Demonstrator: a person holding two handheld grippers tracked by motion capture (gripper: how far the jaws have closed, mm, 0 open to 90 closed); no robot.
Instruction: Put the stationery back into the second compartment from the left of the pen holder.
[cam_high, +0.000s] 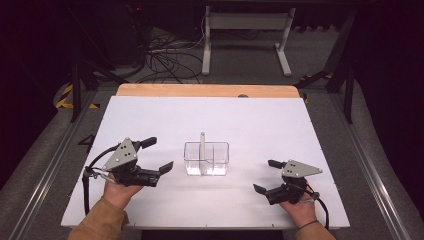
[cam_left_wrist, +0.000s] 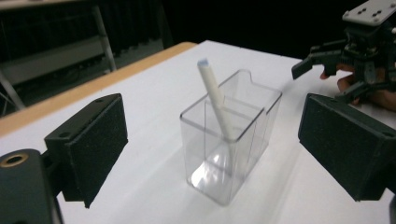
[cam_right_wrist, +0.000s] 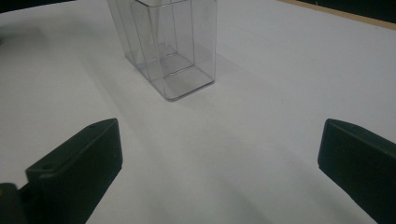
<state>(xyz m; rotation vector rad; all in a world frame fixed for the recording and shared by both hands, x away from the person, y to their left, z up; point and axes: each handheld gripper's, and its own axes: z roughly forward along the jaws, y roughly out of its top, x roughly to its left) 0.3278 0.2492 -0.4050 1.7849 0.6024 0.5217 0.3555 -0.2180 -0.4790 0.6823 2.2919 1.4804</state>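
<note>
White worktop (cam_high: 150, 115), wood far edge, dark room w/ cables. Both my jaws wide open, empty; no labels legible, maybe too blurry.

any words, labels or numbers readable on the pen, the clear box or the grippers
None can be read: the white pen with a pale blue tip, the clear plastic divided box and the grey three-cornered plate on the left gripper carry no legible text, only screw holes on the plate.
</note>
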